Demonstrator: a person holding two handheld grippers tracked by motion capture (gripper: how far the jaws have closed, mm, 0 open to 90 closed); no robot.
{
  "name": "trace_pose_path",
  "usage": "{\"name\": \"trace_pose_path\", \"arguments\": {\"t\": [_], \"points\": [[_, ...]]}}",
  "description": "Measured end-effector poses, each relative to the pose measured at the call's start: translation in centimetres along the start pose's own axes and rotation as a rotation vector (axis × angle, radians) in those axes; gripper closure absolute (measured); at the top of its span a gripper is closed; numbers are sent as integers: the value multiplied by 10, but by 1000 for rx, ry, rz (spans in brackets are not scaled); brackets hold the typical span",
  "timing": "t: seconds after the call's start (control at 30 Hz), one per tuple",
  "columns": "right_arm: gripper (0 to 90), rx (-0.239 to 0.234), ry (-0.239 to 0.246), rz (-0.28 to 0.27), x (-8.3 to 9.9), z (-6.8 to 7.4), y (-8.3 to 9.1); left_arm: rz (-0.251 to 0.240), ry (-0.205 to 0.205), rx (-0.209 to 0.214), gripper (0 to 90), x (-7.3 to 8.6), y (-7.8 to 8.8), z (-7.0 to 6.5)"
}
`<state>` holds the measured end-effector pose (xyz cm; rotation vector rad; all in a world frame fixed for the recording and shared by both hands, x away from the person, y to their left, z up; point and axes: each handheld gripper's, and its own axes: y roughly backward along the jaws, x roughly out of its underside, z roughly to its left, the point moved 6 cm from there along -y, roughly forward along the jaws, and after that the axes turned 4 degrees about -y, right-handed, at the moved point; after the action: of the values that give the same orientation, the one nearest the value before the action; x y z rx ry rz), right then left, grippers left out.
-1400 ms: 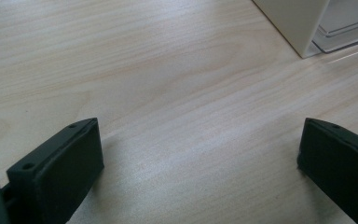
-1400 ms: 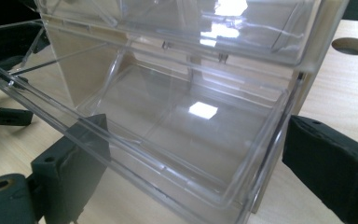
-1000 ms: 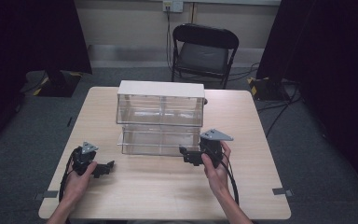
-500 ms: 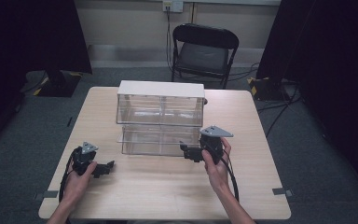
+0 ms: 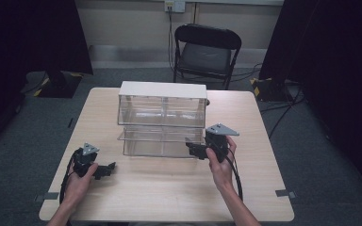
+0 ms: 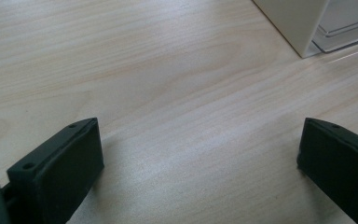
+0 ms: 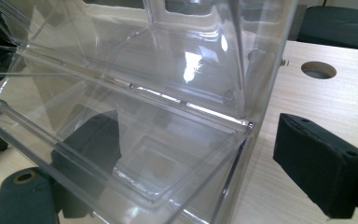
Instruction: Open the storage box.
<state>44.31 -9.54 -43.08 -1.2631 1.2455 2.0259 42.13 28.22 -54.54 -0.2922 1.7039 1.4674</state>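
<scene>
The clear drawer (image 7: pixel 135 154), its long axis parallel to the table's near edge, juts from the organizer (image 5: pixel 162 110) mid-table, its right end between the right gripper's (image 5: pixel 199 150) wide jaws, while the left gripper (image 5: pixel 104 170), jaws also wide, rests near the near-left corner.

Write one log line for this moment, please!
right tongs: open, astride lower clear drawer corner | left tongs: open, on table | drawer: pulled out
</scene>
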Motion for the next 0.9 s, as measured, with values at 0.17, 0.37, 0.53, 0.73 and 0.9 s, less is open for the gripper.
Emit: {"name": "trace_pose_path", "arguments": {"t": [0.17,0.37,0.53,0.73,0.9], "points": [[139,-11,4,-7,-2,2,0,0,0,0,0,0,0,0],[139,-25,-1,-43,-7,5,3,0,0,0,0,0,0,0],[139,-32,-2,-55,-13,7,4,0,0,0,0,0,0,0],[133,-53,1,-85,-20,11,5,0,0,0,0,0,0,0],[133,-72,-10,-101,-20,11,8,0,0,0,0,0,0,0]]}}
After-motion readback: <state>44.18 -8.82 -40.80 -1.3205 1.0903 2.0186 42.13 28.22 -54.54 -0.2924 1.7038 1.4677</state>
